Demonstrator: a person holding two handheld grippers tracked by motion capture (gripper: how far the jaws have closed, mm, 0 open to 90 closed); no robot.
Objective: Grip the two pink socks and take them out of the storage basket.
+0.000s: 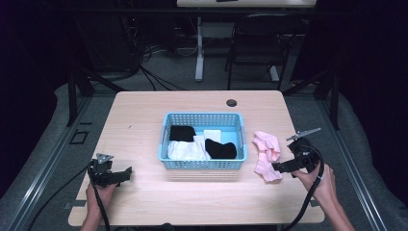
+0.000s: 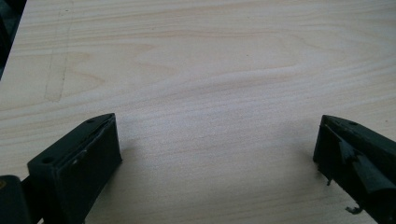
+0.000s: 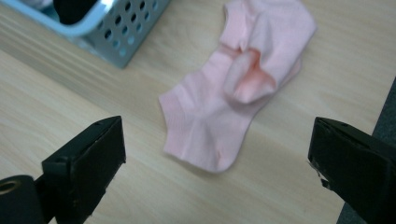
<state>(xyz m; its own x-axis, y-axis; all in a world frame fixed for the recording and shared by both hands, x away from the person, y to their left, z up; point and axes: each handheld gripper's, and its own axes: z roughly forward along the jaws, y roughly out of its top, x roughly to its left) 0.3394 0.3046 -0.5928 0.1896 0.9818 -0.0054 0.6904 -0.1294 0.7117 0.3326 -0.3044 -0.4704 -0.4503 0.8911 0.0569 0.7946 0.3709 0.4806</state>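
- Right gripper (image 3: 217,158): jaws spread wide, holding nothing, hovering just short of the pink socks (image 3: 233,98).
- Pink socks lie on the table, just right of the blue basket (image 1: 202,163).
- Left gripper (image 1: 126,174): wide open, empty, front-left of the basket.
- Risk: the loose pair may separate if only one layer gets pinched.

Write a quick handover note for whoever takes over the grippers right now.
Left gripper: open, nothing in it, low over bare table at front left.
Right gripper: open, holding nothing, beside the pink sock.
Pink sock: lies crumpled on the table right of the blue basket.
Done: black socks and white socks lie in the basket.
Left, likely: handle the pink sock.
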